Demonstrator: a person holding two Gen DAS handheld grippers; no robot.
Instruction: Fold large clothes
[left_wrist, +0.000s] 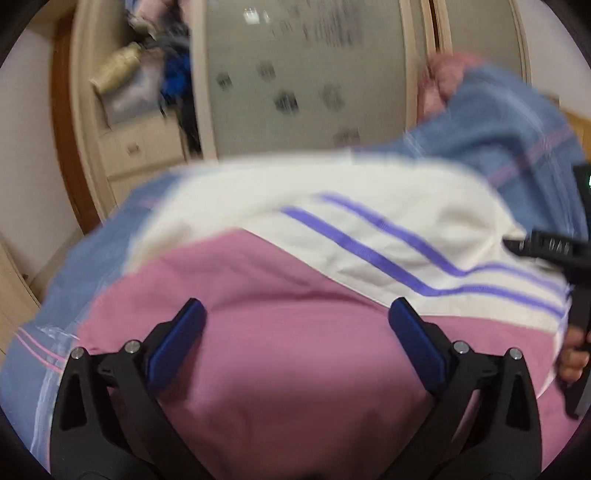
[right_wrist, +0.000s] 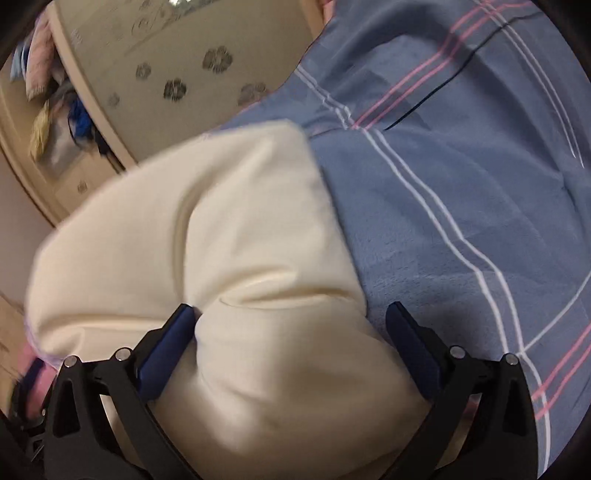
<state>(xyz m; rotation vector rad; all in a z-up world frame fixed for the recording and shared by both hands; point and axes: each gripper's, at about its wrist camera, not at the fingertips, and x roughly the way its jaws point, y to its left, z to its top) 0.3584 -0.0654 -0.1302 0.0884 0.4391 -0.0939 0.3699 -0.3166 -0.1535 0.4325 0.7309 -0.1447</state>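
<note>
We see a soft matt cloth garment (left_wrist: 295, 369) in pink and cream, smooth-woven, on a fuzzy, fleecy blue blanket (right_wrist: 443, 229). Our left claw (left_wrist: 297, 339) and right claw (right_wrist: 291, 343) look like matt black plastic with blue rubbery pads (left_wrist: 177, 347) and shiny metal rivets (left_wrist: 460, 347).

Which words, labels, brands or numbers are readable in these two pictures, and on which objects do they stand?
None can be read with certainty.
Black device at the right edge of the left wrist view: raised letters, too blurred to read.
Frosted glass wardrobe door: only dark blurred patterns.
Pink and cream garment: purple stripes only.
</note>
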